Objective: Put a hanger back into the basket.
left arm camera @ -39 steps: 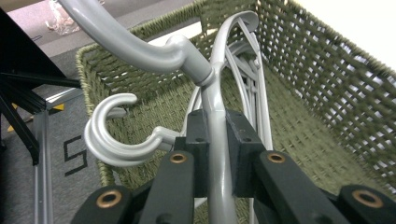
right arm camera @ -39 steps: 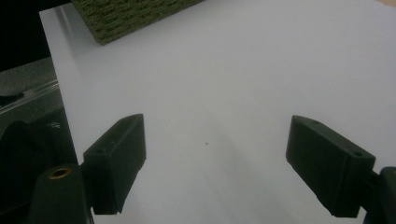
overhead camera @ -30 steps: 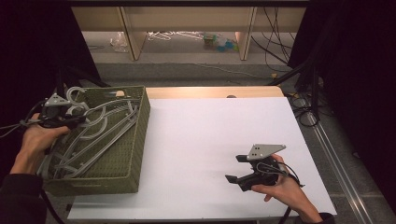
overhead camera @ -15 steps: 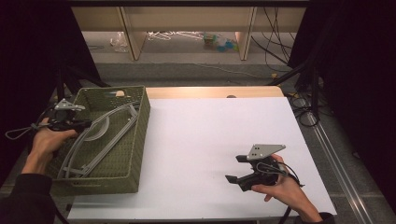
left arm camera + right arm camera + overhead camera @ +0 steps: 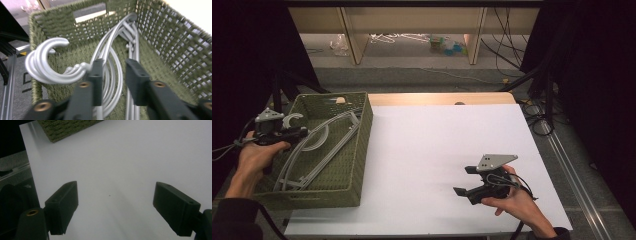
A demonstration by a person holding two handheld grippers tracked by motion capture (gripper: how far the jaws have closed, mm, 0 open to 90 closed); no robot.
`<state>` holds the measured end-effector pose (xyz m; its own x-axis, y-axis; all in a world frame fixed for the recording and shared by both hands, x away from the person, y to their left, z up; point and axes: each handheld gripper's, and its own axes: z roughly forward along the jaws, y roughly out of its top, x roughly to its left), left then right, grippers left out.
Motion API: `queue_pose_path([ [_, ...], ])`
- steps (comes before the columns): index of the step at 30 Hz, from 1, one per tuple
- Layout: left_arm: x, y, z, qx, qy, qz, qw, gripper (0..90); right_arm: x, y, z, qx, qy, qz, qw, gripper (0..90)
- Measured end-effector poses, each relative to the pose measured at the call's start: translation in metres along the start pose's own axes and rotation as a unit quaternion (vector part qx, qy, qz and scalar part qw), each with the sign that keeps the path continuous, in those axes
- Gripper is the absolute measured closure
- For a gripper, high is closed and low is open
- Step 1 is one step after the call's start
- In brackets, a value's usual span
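White table (image 5: pixel 437 150): 1 basket (image 5: pixel 354 155), several hangers (image 5: pixel 319 145), 2 tools.

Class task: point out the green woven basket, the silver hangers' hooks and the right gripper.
green woven basket (image 5: pixel 364 131), high view, on its right wall.
silver hangers' hooks (image 5: pixel 45 72), left gripper view, on the curved bend.
right gripper (image 5: pixel 465 181), high view, midway between its fingertips.

- In front of the left claw (image 5: pixel 112 75), the hangers (image 5: pixel 110 50) and basket walls (image 5: pixel 172 37) block the way.
- Ahead of the right claw (image 5: pixel 115 212), the white table (image 5: pixel 130 157) is free.
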<state>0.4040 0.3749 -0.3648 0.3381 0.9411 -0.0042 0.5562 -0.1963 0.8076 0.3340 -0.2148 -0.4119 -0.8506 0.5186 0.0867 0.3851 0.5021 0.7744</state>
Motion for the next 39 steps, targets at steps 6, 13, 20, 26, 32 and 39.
queue_pose_path([
  [6, -0.011, 0.000, -0.030, -0.044, 0.006, -0.022, 0.9988, 52.9, 0.000, 0.000, 0.000, -0.003, 0.000, 0.001, 1.0000, 21.2],
  [13, -0.046, 0.001, -0.050, -0.096, -0.034, -0.035, 0.9941, 49.4, 0.001, 0.000, 0.003, 0.000, 0.003, 0.003, 1.0000, 21.0],
  [20, -0.086, 0.001, -0.051, -0.110, -0.071, -0.014, 0.9913, 42.8, 0.000, 0.000, 0.003, -0.003, -0.001, 0.006, 1.0000, 20.8],
  [26, -0.119, -0.006, -0.046, -0.121, -0.100, 0.006, 0.9876, 37.1, 0.000, 0.000, 0.005, -0.004, 0.001, 0.004, 1.0000, 20.7],
  [32, -0.147, -0.012, -0.041, -0.128, -0.123, 0.024, 0.9838, 32.8, 0.000, 0.000, 0.006, -0.008, 0.001, 0.003, 1.0000, 20.3],
  [39, -0.175, -0.019, -0.035, -0.119, -0.152, 0.051, 0.9798, 26.3, -0.002, -0.001, 0.006, -0.028, -0.006, 0.006, 0.9996, 20.1],
])
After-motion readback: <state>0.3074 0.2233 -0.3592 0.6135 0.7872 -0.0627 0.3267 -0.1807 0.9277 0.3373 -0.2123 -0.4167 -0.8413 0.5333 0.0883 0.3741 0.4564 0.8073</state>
